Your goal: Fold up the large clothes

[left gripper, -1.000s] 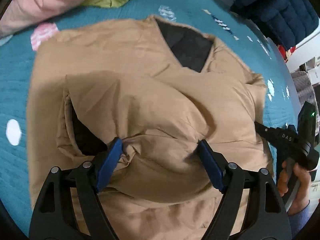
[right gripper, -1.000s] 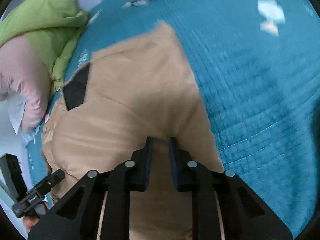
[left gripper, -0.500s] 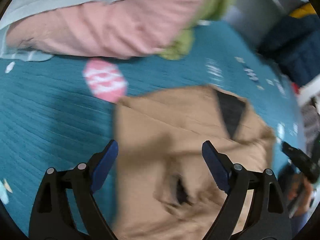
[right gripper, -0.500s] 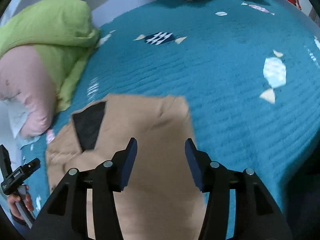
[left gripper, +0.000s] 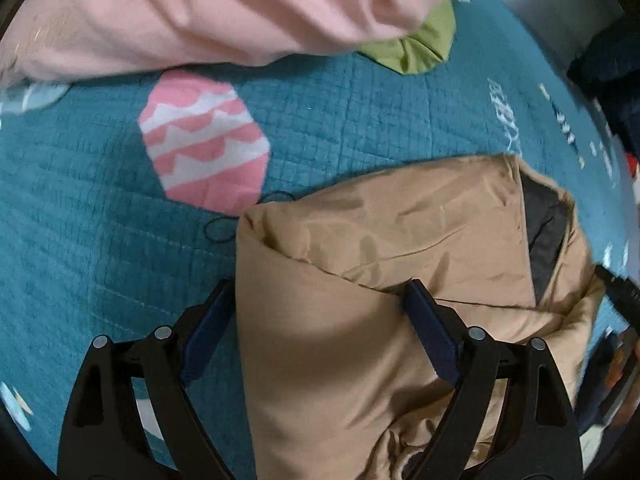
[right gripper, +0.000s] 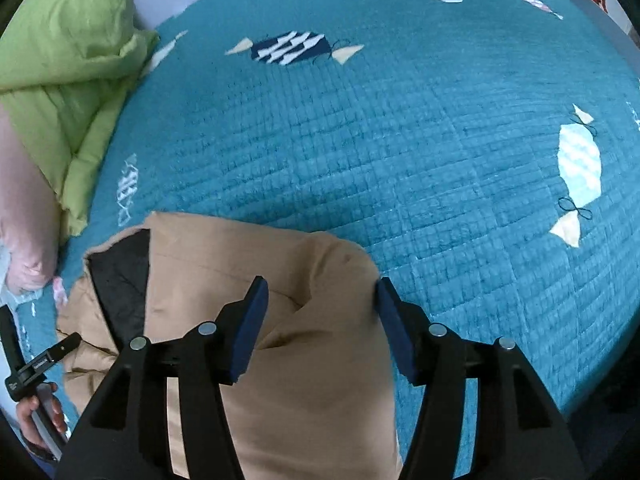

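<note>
Both tools released, nothing held: my left gripper (left gripper: pixel 316 320) has its jaws spread wide, and my right gripper (right gripper: pixel 320 320) is spread likewise. The tan padded jacket (left gripper: pixel 400 280) lies on the teal quilted bedspread (left gripper: pixel 100 220), already folded into a compact bundle with its dark lining (left gripper: pixel 544 232) showing at the far collar end. From the left wrist view the bundle's left edge sits between the fingers: the left fingertip (left gripper: pixel 212 320) is over bare quilt just beside the fabric, the right fingertip (left gripper: pixel 420 304) is on or just over the folded top layer; I cannot tell which. From the right wrist view the jacket (right gripper: pixel 248 272) runs away from me toward the collar, and its right corner falls between the right gripper's fingers, the outer fingertip (right gripper: pixel 388 312) at the fabric's edge. Judgement: the long axis runs roughly along both tools' forward direction, near hem toward me, collar away. Each gripper brackets its own side edge, so both are equally placed for a two-handed move; the next fold probably needs both to close on the near end and carry it toward the collar. Pink pillow (left gripper: pixel 200 12) and green duvet (right gripper: pixel 60 52) lie beyond the jacket, apart from it. Risk: the puffy fabric may spring open.
</note>
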`<state>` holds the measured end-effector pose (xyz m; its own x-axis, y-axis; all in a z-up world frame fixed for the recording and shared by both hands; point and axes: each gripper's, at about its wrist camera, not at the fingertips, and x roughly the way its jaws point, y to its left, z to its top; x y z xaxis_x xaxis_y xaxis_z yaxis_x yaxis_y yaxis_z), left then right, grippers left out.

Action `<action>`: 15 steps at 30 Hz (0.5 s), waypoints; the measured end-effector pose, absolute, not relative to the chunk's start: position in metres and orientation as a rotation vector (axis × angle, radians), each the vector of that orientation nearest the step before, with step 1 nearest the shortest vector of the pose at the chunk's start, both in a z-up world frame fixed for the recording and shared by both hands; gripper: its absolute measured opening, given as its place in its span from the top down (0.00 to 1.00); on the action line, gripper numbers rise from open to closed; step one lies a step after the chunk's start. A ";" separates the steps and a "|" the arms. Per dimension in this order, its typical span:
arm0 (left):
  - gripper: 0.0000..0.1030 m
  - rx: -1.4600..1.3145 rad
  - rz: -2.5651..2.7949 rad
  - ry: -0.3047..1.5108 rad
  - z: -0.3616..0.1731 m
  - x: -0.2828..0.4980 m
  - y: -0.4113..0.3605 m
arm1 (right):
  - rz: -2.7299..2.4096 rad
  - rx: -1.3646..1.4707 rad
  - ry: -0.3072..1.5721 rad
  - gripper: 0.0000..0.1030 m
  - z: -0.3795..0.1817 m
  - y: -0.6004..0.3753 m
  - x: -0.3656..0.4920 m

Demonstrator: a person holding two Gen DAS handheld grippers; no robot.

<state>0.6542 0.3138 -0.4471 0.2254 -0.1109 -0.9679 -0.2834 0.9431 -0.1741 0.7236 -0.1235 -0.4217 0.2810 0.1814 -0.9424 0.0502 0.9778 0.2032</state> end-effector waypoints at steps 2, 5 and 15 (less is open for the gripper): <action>0.21 -0.312 0.115 1.348 -0.447 0.658 0.310 | 0.083 0.196 1.299 0.49 -0.427 -0.122 0.726; 0.28 -0.296 0.092 1.355 -0.445 0.659 0.309 | 0.053 0.154 1.298 0.52 -0.429 -0.124 0.727; 0.70 -0.302 0.082 1.287 -0.428 0.651 0.307 | 0.083 0.115 1.236 0.87 -0.427 -0.118 0.716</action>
<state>0.6511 0.3071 -0.4284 0.2834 -0.1070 -0.9530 -0.2276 0.9579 -0.1752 0.7157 -0.1177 -0.4267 0.3269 0.1255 -0.9367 -0.0010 0.9912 0.1325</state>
